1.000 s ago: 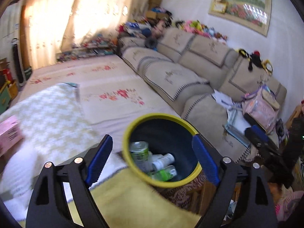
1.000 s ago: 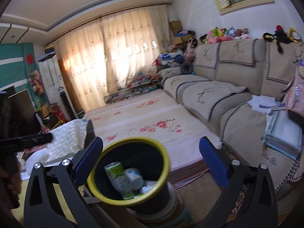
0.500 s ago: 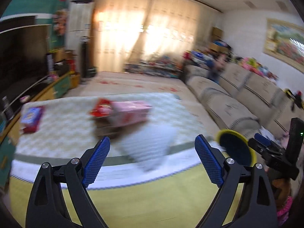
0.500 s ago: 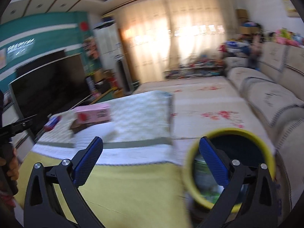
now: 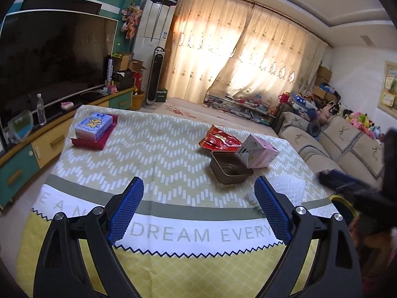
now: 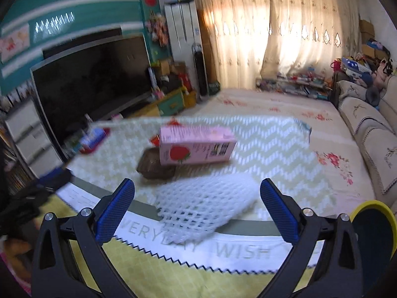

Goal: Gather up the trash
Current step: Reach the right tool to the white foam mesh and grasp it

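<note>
On the cloth-covered table [image 5: 161, 154] lie a pink carton [image 5: 259, 154], a brown plastic tray [image 5: 229, 171], a red snack bag [image 5: 218, 140] and a white foam net [image 5: 289, 190]. In the right wrist view the carton [image 6: 196, 146] rests on the tray [image 6: 155, 167], with the foam net [image 6: 203, 201] just ahead of my right gripper [image 6: 197, 211]. The yellow-rimmed bin [image 6: 372, 231] stands at the table's right edge; it also shows in the left wrist view [image 5: 343, 204]. My left gripper [image 5: 198, 211] is open and empty over the near cloth. My right gripper is open and empty too.
A blue tissue pack on a red box [image 5: 95, 129] sits at the table's far left. A TV [image 5: 54, 57] on a low cabinet runs along the left. A sofa [image 5: 347, 144] stands on the right. The other gripper shows blurred at the right [image 5: 354, 186].
Both grippers have swung left, away from over the bin and onto the table. The bin now sits at the right edge of both views. Both stayed open and empty.
</note>
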